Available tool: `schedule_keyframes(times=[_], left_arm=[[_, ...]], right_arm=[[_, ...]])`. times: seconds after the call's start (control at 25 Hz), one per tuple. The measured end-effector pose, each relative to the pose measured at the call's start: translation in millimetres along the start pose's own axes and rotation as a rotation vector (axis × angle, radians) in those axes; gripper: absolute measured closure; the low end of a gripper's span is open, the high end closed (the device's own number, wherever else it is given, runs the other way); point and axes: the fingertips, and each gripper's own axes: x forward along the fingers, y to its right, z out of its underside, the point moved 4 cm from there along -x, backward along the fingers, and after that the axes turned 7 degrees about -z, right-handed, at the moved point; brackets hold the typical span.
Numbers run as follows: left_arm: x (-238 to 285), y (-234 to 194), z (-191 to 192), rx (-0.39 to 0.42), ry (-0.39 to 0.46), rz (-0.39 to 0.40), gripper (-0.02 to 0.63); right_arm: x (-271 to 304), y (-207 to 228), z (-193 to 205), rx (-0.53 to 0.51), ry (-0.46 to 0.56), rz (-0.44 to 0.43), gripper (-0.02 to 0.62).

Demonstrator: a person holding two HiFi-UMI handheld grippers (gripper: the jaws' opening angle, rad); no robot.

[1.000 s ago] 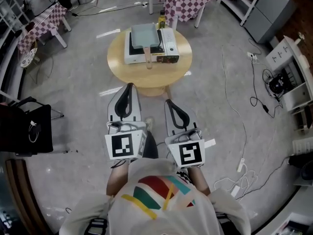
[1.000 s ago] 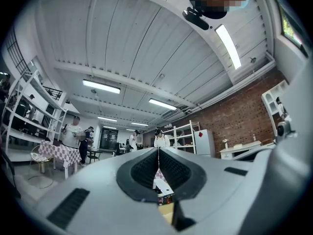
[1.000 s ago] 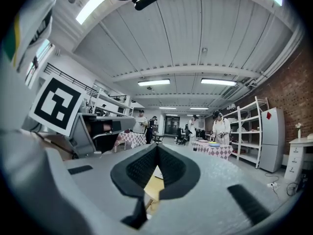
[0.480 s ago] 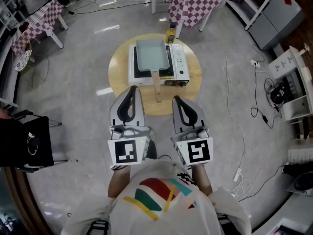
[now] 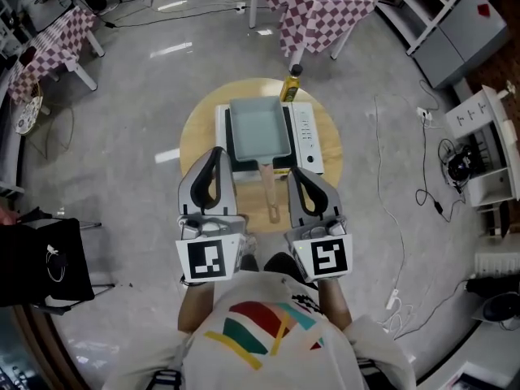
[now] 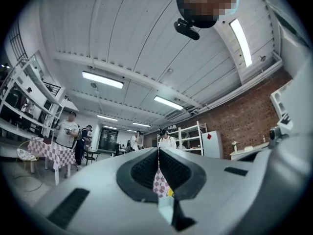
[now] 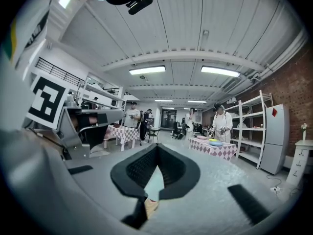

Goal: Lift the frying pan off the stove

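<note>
Round wooden table (image 5: pixel 199 130); on it, stove (image 5: pixel 305 133); yellow bottle (image 5: pixel 290 86)

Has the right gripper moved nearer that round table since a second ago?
Yes. The right gripper came forward: its tip now overlaps the round table, beside the frying pan's handle.

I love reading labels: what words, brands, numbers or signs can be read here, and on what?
No word or number is legible.
White portable gas stove: panel print too small.
Yellow bottle: label too small.
Black-and-white square markers: patterns, no letters.
Grey cabinet: red diamond sign, no text readable.
</note>
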Motion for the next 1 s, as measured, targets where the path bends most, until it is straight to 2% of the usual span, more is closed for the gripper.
schedule_keyframes(times=[0.16, 0.36, 0.44, 0.6, 0.84, 0.96, 1.0], left_arm=[[23.1, -4.5, -3.1, -0.016, 0.045, -0.036, 0.600], [32.7, 3.9, 11.1, -0.028, 0.018, -0.040, 0.600], [36.0, 7.8, 12.5, -0.009, 0.012, -0.042, 0.600], [39.8, 14.6, 13.1, 0.041, 0.007, -0.051, 0.600], [56.0, 23.3, -2.9, 0.036, 0.106, -0.083, 0.600], [58.9, 25.9, -6.2, 0.042, 0.117, -0.088, 0.600], [59.4, 26.4, -8.1, 0.043, 0.120, -0.089, 0.600]], right_arm=[[15.7, 13.9, 4.1, 0.012, -0.013, 0.002, 0.598], [16.5, 40.7, 5.3, 0.014, 0.047, 0.076, 0.598], [17.9, 49.7, 1.8, 0.019, 0.063, 0.082, 0.598], [18.9, 59.1, -2.9, 0.010, 0.070, 0.060, 0.598], [20.3, 74.5, 2.0, 0.029, 0.084, 0.055, 0.598], [24.1, 78.3, 2.9, 0.049, 0.071, 0.012, 0.598], [26.7, 78.4, 3.2, 0.058, 0.064, -0.010, 0.576]])
